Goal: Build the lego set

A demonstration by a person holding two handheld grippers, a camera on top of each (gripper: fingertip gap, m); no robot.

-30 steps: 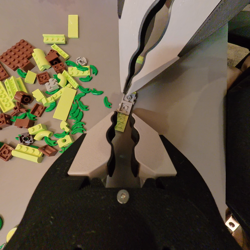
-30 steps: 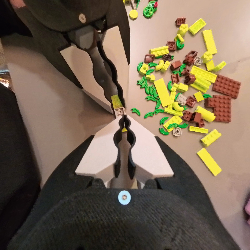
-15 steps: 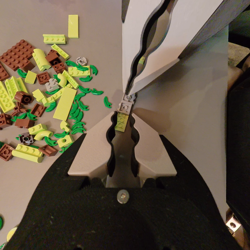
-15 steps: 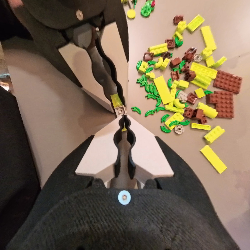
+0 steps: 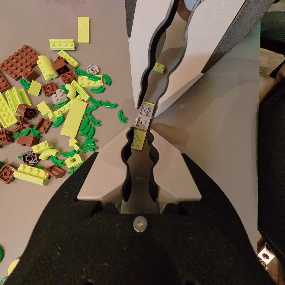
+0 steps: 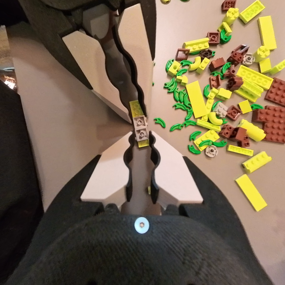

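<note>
The place looked like a hobby or test bench indoors, though which kind of room could not be told. A plain grey counter (image 5: 200,146) carried a loose scatter of bricks (image 5: 46,108): lime, brown, grey, with small green leaves (image 6: 182,95). Warm, dim light fell on it. Past the counter edge lay dark fabric (image 5: 274,154) and a small metal bracket (image 5: 264,256). Nothing else of the room showed.

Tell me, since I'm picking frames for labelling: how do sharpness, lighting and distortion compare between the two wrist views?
Left wrist view: sharp, the studs on the lime and grey lego piece are crisp; dim warm light, soft shadows, wide-angle bending at the edges. Right wrist view: slightly soft, same piece less crisp, yellower cast, edges likewise bent; no strong glare in either.
</note>
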